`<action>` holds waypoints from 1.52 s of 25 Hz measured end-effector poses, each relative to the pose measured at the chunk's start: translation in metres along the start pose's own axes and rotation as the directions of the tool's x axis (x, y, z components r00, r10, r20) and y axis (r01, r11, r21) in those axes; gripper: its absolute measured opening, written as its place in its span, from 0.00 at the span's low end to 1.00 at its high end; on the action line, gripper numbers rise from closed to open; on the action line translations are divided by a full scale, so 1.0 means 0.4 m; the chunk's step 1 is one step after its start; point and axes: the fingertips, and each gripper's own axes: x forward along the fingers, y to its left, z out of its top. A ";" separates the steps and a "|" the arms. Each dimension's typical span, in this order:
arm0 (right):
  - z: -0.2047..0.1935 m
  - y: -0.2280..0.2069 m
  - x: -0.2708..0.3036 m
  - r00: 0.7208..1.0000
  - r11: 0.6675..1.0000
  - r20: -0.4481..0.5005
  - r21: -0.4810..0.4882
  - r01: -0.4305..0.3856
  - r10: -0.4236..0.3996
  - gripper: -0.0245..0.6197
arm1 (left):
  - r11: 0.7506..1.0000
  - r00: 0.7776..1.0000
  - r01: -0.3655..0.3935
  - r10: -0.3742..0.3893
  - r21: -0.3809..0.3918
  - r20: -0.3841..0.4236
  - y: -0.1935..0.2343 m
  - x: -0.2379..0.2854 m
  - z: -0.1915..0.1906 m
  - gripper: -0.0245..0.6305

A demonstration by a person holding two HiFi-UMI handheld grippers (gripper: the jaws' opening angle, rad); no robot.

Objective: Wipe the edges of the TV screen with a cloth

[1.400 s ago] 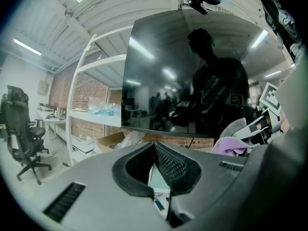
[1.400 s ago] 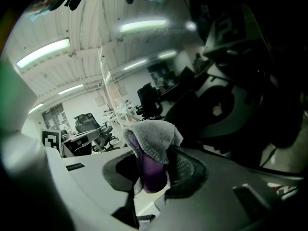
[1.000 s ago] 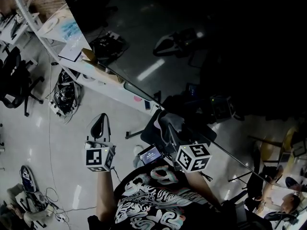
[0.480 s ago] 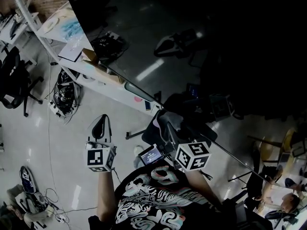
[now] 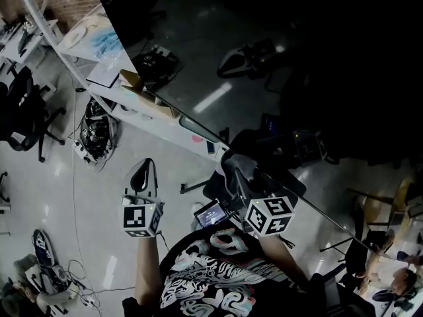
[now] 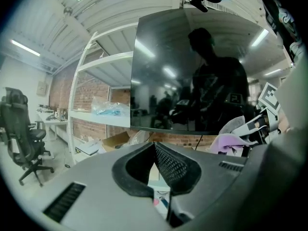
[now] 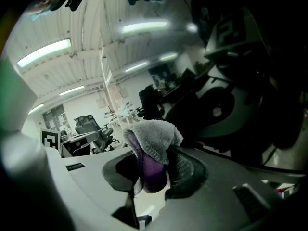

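Cloth [image 7: 151,143], grey over purple, is pinched in the right tool [image 7: 154,170], whose jaws are closed on it, the folded end sticking out past their tips. It sits right by the lower edge of the TV screen [image 5: 297,65]; whether it touches the glass cannot be told. The left tool [image 6: 155,147] hangs below that same edge, off to the cloth's left, jaws together at the tips with nothing between them. A white shelf [image 6: 103,61] stands beside the screen's left edge.
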 end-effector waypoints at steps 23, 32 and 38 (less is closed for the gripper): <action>0.011 0.027 0.035 0.999 0.999 0.025 0.038 0.031 -0.032 0.26 | 0.998 0.998 0.066 -0.066 0.019 -0.006 0.044 0.027 0.036 0.06; 0.026 0.054 0.077 0.996 0.996 0.030 0.035 0.077 -0.078 0.26 | 0.996 0.996 0.089 -0.089 0.011 0.010 0.151 0.051 0.058 0.06; 0.038 0.065 0.102 0.993 0.992 0.033 0.053 0.111 -0.113 0.25 | 0.993 0.993 0.118 -0.118 0.008 0.003 0.178 0.064 0.057 0.06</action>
